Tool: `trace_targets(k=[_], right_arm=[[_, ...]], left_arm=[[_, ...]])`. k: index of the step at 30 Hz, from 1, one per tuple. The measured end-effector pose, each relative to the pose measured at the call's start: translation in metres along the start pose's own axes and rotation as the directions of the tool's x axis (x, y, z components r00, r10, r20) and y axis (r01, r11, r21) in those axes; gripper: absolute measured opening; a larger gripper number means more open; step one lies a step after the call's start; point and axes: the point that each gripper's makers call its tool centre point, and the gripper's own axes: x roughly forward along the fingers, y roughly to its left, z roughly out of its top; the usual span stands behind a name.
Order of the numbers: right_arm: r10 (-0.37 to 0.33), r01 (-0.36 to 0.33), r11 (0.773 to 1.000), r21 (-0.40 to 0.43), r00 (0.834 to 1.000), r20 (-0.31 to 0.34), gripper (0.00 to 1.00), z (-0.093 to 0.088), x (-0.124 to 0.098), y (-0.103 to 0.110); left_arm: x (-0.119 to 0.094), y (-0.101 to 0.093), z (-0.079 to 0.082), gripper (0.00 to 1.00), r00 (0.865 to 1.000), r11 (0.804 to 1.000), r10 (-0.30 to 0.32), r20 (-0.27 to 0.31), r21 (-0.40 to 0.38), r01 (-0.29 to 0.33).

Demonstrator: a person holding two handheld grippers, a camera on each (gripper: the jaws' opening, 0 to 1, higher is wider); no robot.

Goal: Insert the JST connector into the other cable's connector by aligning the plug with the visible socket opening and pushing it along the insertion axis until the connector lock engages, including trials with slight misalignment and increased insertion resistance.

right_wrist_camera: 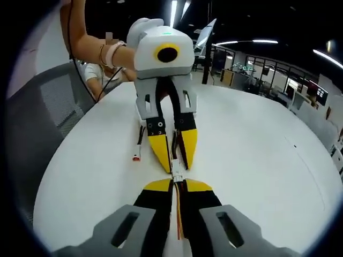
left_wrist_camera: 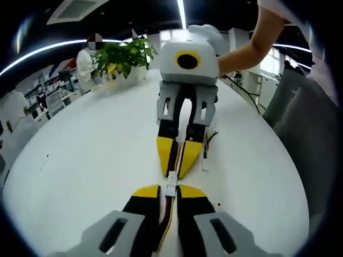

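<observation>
On the white table (left_wrist_camera: 80,160) my two grippers face each other, tip to tip. My left gripper (left_wrist_camera: 170,188) is shut on a cable (left_wrist_camera: 169,219) with red, yellow and black wires, ending in a white JST connector (left_wrist_camera: 171,182). My right gripper (left_wrist_camera: 176,172) comes from the far side, shut on the other cable's connector. In the right gripper view, the right gripper (right_wrist_camera: 178,184) holds its wires (right_wrist_camera: 178,214) while the left gripper (right_wrist_camera: 176,168) meets it at the white connectors (right_wrist_camera: 176,174). The connectors touch; I cannot tell whether they are locked.
A spare cable (left_wrist_camera: 206,150) with a small plug lies just beside the grippers, also seen as the spare cable (right_wrist_camera: 138,147). A potted plant (left_wrist_camera: 126,56) stands at the table's far end. A grey chair (left_wrist_camera: 305,128) is by the table edge. A person's arm (left_wrist_camera: 246,51) holds the right gripper.
</observation>
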Motion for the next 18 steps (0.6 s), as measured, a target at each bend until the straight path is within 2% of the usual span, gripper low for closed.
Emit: trace_targets(k=[2, 8, 12, 18], right_arm=[[0.001, -0.002, 1.0, 0.027, 1.0, 0.007, 0.07, 0.0, -0.001, 0.0], [-0.017, 0.017, 0.999, 0.044, 1.0, 0.002, 0.13, 0.0, -0.005, -0.002], [-0.044, 0.042, 0.997, 0.063, 0.999, 0.031, 0.14, 0.005, -0.014, -0.007], [-0.066, 0.064, 0.997, 0.043, 0.997, 0.046, 0.14, 0.014, -0.026, -0.008]], left_arm=[[0.0, 0.0, 0.0, 0.07, 1.0, 0.999, 0.008, 0.006, -0.032, -0.008], [-0.002, 0.002, 0.001, 0.12, 0.999, 0.999, 0.042, 0.007, -0.024, -0.042], [-0.007, 0.003, 0.004, 0.15, 0.998, 0.994, 0.052, 0.027, -0.095, -0.049], [-0.021, 0.01, 0.014, 0.17, 0.995, 0.994, 0.089, 0.054, -0.069, -0.085]])
